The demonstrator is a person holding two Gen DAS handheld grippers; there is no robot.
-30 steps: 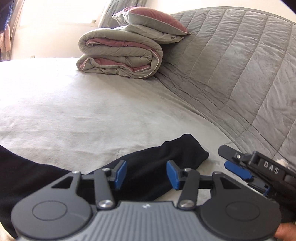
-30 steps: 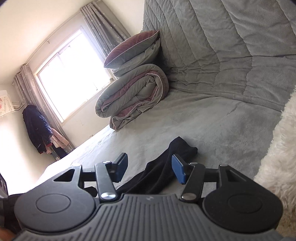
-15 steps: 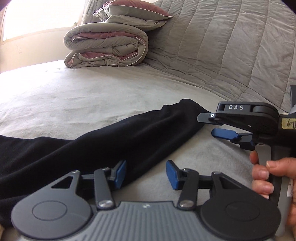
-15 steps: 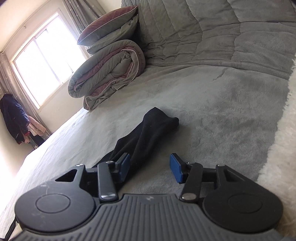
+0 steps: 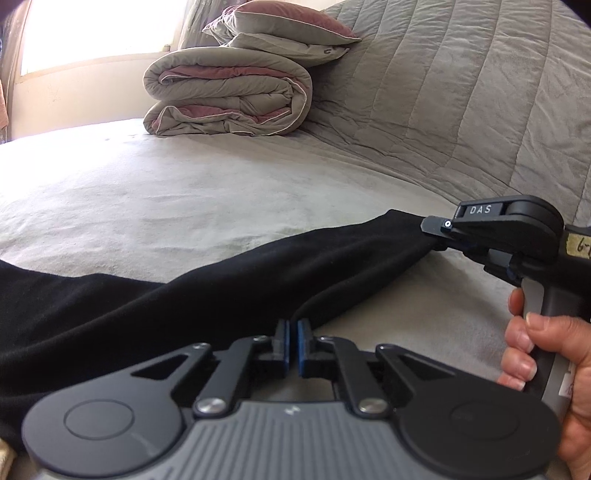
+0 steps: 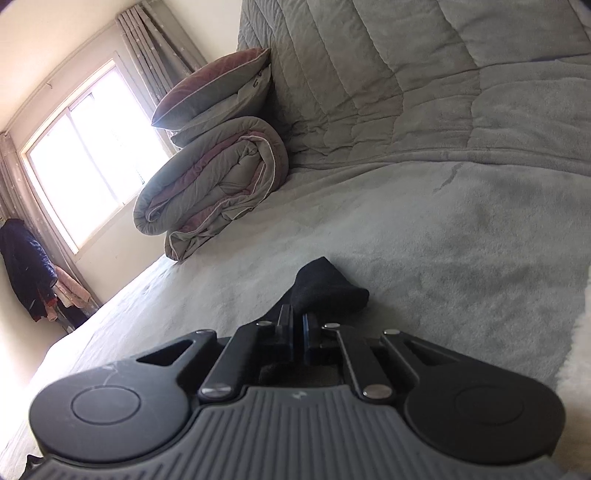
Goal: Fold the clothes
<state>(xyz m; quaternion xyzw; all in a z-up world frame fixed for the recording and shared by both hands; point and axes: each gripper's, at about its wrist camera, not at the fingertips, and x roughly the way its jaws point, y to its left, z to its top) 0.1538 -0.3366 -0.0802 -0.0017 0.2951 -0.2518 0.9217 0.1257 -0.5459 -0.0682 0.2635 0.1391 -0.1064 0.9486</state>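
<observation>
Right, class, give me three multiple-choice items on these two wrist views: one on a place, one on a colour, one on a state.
1. Where does the pillow lie?
A. on the folded quilt
B. under the black garment
C. on the floor

2. What colour is the garment on the bed?
A. white
B. black
C. red

3. How is the left tool?
A. wide open
B. shut on the garment's edge
C. clamped on the pillow

Answers: 1 A, the pillow rests on top of the quilt; 2 B, the cloth is plainly black; 3 B, its blue pads pinch the cloth, as does the right tool.
</observation>
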